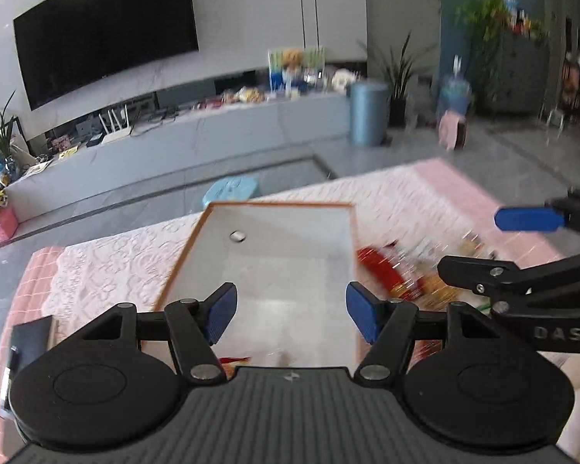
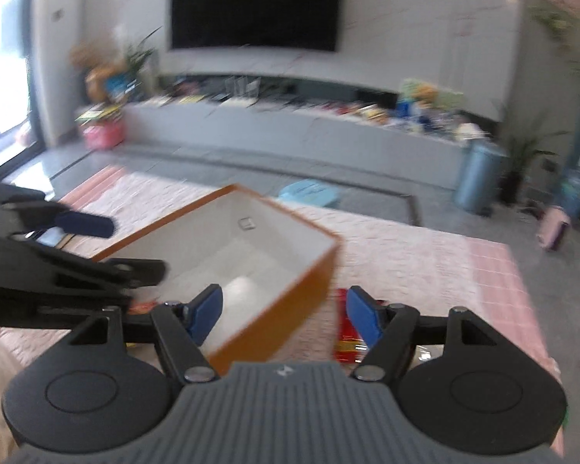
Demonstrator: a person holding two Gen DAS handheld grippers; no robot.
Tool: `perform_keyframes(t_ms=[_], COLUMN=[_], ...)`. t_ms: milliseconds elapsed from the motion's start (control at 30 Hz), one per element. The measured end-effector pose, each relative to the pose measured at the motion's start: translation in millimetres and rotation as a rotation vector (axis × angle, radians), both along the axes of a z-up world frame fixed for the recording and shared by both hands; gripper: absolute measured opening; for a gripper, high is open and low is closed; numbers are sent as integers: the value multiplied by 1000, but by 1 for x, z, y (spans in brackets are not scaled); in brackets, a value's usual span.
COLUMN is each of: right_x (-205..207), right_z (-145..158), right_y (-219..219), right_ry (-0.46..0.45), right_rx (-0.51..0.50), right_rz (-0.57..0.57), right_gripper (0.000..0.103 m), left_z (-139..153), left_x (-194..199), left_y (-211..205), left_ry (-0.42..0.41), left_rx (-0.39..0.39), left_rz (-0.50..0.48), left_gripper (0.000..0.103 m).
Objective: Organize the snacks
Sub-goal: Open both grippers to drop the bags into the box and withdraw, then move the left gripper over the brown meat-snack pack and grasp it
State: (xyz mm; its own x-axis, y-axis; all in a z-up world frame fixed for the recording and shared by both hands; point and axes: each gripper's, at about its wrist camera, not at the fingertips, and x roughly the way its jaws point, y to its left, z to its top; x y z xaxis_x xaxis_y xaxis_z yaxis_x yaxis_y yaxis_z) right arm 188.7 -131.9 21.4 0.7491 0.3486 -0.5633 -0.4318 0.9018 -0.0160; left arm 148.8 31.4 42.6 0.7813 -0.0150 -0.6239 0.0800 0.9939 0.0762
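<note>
An orange box with a white inside (image 1: pixel 274 270) stands open on the pink tablecloth; it also shows in the right wrist view (image 2: pixel 290 290). My left gripper (image 1: pixel 292 313) is open and empty, above the box's near part. A pile of snack packets (image 1: pixel 410 270) lies right of the box, with a red packet (image 2: pixel 346 332) on top. My right gripper (image 2: pixel 284 315) is open and empty, straddling the box's near right corner. Its blue finger pad (image 1: pixel 529 219) shows above the snacks in the left wrist view. A small red and yellow packet (image 1: pixel 234 361) lies at the box's near edge.
The table (image 1: pixel 406 193) has a pink lace cloth. A black object (image 1: pixel 29 342) lies at its left edge. Beyond stand a blue stool (image 1: pixel 232 191), a TV console (image 1: pixel 212 131), a blue bin (image 1: pixel 367 112) and plants.
</note>
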Motion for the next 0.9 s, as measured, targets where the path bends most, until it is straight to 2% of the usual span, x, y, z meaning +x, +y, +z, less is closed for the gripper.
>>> perform_keyframes(t_ms=[167, 300, 467, 633, 767, 900], right_x=[-23, -37, -55, -56, -50, -37], right_z=[-4, -12, -23, -44, -62, -81], right_y=[-45, -70, -92, -113, -122, -127], right_ry=[-67, -100, -143, -96, -48, 12], right_rx=[40, 52, 3, 30, 26, 26], right_rz=[-134, -199, -242, -267, -291, -308], right_gripper=[71, 75, 76, 75, 74, 66], left_z=[2, -6, -22, -42, -58, -74], left_x=[-20, -32, -35, -34, -26, -21], left_y=[-23, -44, -71, -84, -90, -92], left_ry=[-67, -78, -77, -41, -13, 33], left_rx=[-57, -119, -108, -165, -156, -161], left_rz=[9, -12, -68, -111, -120, -112], left_gripper=[76, 76, 76, 76, 76, 73])
